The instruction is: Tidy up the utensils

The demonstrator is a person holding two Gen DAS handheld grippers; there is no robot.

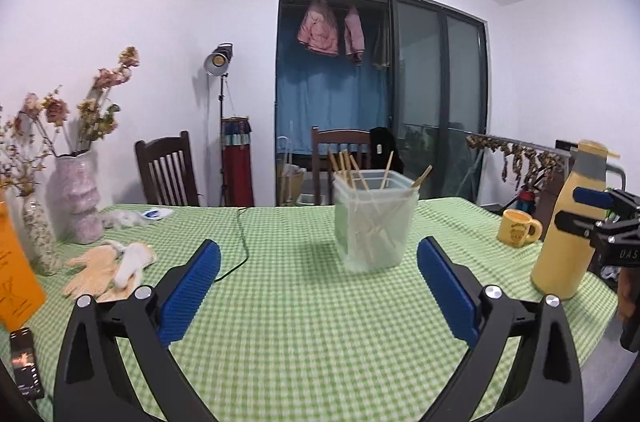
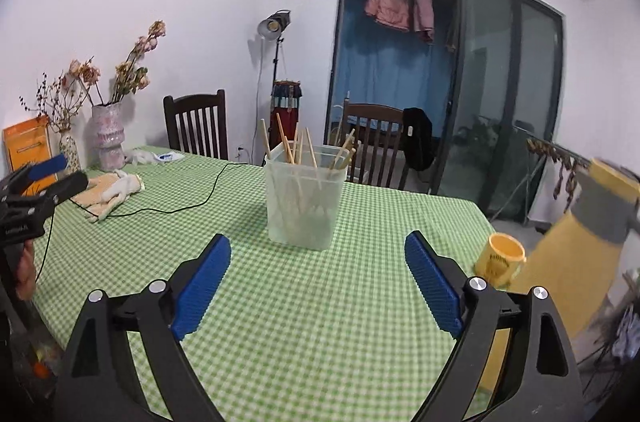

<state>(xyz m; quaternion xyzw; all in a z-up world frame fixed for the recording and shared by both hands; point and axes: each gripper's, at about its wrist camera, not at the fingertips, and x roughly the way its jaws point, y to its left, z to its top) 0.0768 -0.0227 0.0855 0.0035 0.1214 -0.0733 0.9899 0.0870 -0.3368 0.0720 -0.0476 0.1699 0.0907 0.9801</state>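
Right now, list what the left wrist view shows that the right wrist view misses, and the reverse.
Only the left wrist view shows the dark phone at the table's near left corner. Only the right wrist view shows inside the yellow mug, which looks empty. Both share the clear container holding chopsticks, the gloves, the black cable, the yellow thermos, and both grippers open, left gripper, right gripper.

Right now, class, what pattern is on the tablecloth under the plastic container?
Green-and-white gingham checks on the tablecloth, clearest in the left wrist view.

Frosted translucent plastic container (image 1: 375,222) holds pale wooden chopsticks (image 1: 347,166) on matt green checked cloth (image 1: 304,322).
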